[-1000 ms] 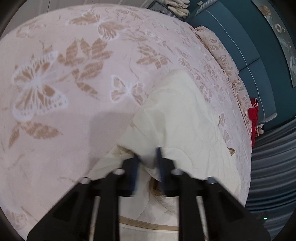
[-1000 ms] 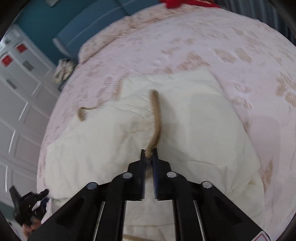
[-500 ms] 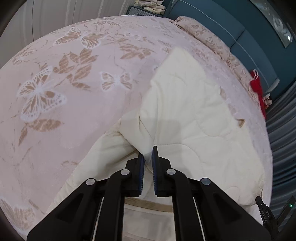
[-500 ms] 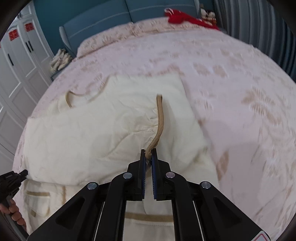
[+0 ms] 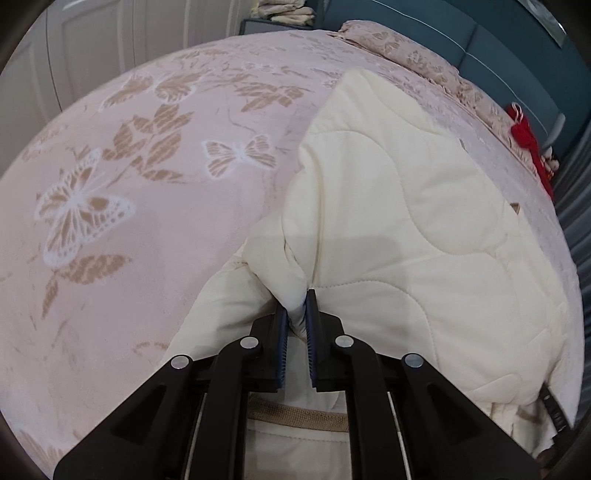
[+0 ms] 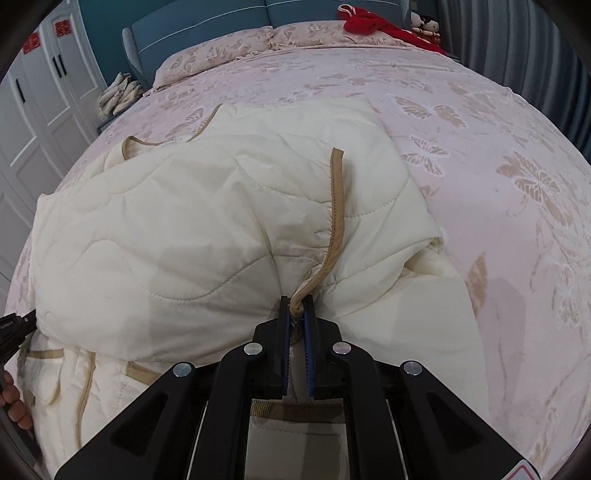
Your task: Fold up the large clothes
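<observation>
A cream quilted jacket (image 5: 406,206) with tan trim lies on the bed, its upper half folded back over its lower half. My left gripper (image 5: 295,301) is shut on a bunched fold of the jacket's left edge. In the right wrist view the jacket (image 6: 192,229) fills the middle. My right gripper (image 6: 297,306) is shut on the tan trim (image 6: 336,199) at the jacket's right edge. The left gripper's tip (image 6: 14,325) shows at the far left of that view, with fingers of the hand holding it.
The bed has a pink bedspread (image 5: 129,184) with butterfly print. Pillows (image 6: 229,51) and a blue headboard (image 6: 207,26) are at the far end. A red cloth (image 6: 373,24) and dolls lie at the far right. White wardrobe doors (image 6: 40,99) stand left.
Both grippers have drawn the folded jacket half back toward me, lowering it over the lower half. The left gripper has closed tighter on the fabric.
</observation>
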The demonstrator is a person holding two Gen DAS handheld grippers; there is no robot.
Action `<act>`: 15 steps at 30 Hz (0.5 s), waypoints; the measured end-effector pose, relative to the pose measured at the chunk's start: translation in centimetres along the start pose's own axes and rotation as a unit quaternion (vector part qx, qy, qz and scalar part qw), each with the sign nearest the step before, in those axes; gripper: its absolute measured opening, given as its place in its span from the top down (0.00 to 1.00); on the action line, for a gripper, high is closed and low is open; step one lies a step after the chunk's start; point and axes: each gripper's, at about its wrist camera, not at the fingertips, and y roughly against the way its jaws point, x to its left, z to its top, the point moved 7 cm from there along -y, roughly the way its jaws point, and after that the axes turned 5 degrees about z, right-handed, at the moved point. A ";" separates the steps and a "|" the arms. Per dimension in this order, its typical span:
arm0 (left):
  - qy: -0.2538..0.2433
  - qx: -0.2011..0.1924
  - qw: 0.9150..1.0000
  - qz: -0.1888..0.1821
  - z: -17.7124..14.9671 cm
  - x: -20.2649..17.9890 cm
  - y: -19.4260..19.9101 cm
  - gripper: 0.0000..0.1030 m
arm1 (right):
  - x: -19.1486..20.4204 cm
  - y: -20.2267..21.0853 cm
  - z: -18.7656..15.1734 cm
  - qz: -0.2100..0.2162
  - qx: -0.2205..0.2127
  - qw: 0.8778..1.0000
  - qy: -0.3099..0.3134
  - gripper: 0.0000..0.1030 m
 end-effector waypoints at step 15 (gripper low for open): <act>-0.086 -0.065 0.994 -0.031 10.6 -8.4 5.3 0.76 | 11.4 2.1 7.4 0.076 -0.058 0.993 0.070 0.82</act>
